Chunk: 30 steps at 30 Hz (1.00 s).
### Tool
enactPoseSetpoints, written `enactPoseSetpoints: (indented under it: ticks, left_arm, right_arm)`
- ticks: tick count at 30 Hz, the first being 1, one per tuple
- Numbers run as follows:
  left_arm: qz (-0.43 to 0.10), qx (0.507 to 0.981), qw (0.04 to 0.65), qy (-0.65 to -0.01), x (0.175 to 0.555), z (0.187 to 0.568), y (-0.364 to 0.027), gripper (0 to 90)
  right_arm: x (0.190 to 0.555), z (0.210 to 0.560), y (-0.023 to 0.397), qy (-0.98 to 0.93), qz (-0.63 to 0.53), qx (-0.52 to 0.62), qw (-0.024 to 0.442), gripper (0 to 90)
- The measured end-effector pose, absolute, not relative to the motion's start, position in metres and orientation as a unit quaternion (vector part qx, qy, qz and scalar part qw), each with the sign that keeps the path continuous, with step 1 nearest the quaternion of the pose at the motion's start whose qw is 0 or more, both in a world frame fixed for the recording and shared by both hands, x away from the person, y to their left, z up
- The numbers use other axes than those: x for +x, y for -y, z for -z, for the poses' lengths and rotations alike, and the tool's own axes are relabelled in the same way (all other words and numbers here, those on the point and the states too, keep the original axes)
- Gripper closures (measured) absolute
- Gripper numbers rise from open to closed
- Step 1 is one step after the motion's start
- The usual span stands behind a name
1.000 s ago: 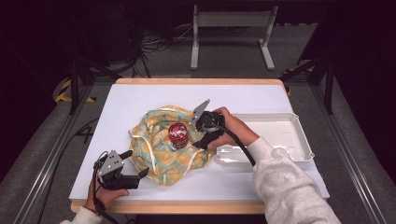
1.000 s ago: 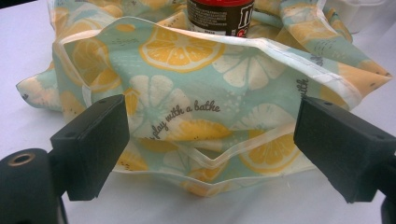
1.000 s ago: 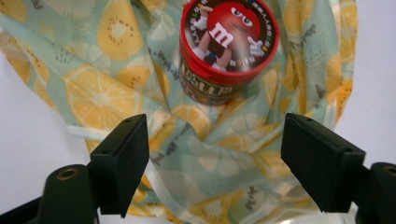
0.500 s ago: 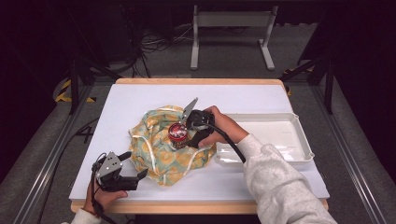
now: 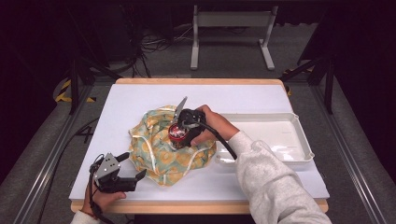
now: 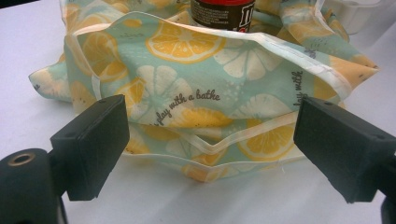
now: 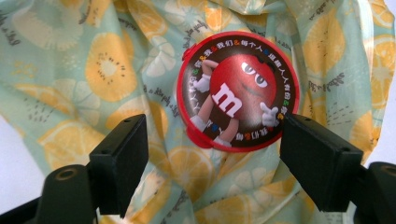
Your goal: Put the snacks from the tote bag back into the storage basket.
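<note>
Above the cloth bag [image 5: 159,149] on the table [image 5: 261,98], the right claw [image 7: 212,140] hung wide open over the red-lidded jar [image 7: 238,91], one jaw touching its rim. The left claw [image 6: 210,149] gaped, empty, before the bag's edge.

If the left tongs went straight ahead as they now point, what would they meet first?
Most likely the near folded edge of the lemon-print cloth, which lies between the open left tongs; the jar stands farther behind.

- The left gripper [image 5: 133,166], at 7 o'clock of the table, is black with a grey three-cornered plate on top.
- The right gripper [image 5: 181,135] is black, with a black cable.
- The right arm wears a light grey sleeve [image 5: 273,184].
</note>
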<state>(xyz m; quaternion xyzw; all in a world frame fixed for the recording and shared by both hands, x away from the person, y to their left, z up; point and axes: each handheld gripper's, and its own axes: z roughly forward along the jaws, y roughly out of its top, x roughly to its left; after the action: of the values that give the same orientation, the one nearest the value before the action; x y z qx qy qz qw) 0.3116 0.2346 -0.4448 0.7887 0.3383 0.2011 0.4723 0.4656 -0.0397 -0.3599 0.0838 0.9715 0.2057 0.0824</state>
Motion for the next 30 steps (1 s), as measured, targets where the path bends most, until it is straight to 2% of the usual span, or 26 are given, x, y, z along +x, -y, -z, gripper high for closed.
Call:
enactPoseSetpoints:
  ticks: [8, 30]
  left_arm:
    - [-0.202, 0.789, 0.472, -0.337, 0.312, 0.445, -0.235, 11.1]
    - [-0.197, 0.788, 0.474, -0.339, 0.312, 0.445, -0.236, 11.0]
  right_arm:
    - [0.475, 0.366, 0.034, -0.97, -0.204, 0.103, 0.087, 23.4]
    - [0.485, 0.378, 0.022, -0.971, -0.204, 0.108, 0.065, 25.5]
